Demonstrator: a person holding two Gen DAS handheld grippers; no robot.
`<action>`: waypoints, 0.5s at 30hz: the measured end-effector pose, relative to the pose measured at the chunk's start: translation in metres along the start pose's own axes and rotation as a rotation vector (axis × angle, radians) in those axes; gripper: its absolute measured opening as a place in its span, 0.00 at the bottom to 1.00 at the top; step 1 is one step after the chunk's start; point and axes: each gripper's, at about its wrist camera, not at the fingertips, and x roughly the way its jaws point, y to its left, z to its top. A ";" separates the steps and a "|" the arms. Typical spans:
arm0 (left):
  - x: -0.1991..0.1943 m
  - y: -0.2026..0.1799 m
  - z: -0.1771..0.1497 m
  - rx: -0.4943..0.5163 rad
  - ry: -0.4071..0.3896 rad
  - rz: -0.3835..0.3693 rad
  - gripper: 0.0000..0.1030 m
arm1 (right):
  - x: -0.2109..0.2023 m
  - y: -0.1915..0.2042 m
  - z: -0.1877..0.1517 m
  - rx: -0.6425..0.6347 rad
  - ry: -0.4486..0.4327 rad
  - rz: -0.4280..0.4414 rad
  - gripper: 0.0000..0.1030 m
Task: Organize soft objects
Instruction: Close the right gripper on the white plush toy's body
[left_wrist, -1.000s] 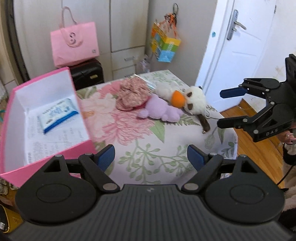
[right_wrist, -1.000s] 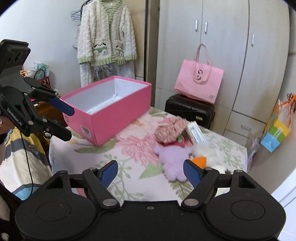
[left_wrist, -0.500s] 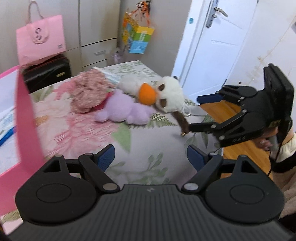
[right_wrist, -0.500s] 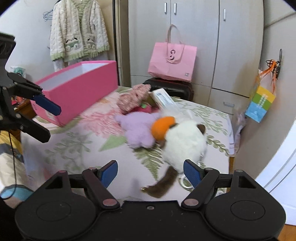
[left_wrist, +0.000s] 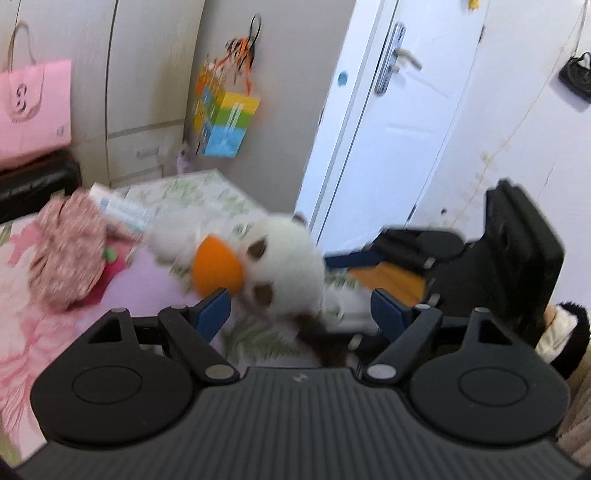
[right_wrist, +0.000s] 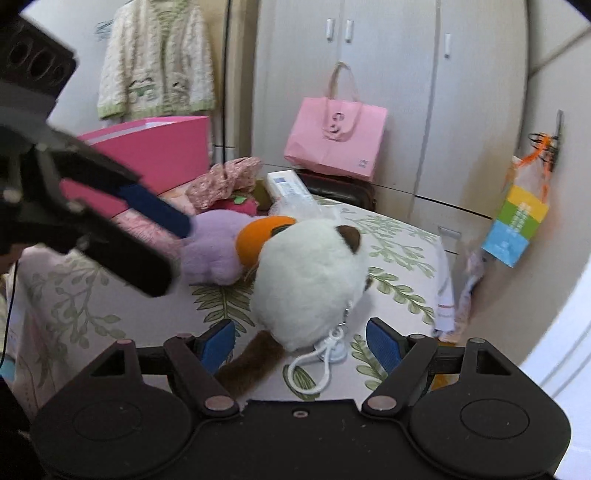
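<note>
A round white plush with an orange beak lies on the floral tablecloth, its brown tail and white cord toward me. My right gripper is open, its fingers on either side of the plush's near end without touching. From the opposite side, my left gripper holds the same plush between its jaws, which are closing; the pads stand apart from it. A purple plush lies against the beak. Behind it are a pink floral fabric piece and a red plush.
An open pink box stands at the table's far left. A white tissue pack lies behind the toys. A pink bag sits on a black case by the wardrobe. A colourful bag hangs beside the white door.
Both grippers have come down and closed in on the white plush from opposite sides. The left view swung right, so the pink box has left it.
</note>
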 end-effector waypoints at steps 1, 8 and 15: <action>0.002 -0.003 0.002 0.010 -0.014 0.000 0.80 | 0.003 0.001 0.000 -0.017 -0.001 0.004 0.80; 0.032 -0.016 0.016 0.055 -0.043 0.053 0.79 | 0.020 -0.003 0.001 -0.037 -0.001 0.022 0.81; 0.057 -0.021 0.017 0.094 -0.003 0.149 0.78 | 0.029 -0.017 -0.001 0.067 -0.002 0.073 0.80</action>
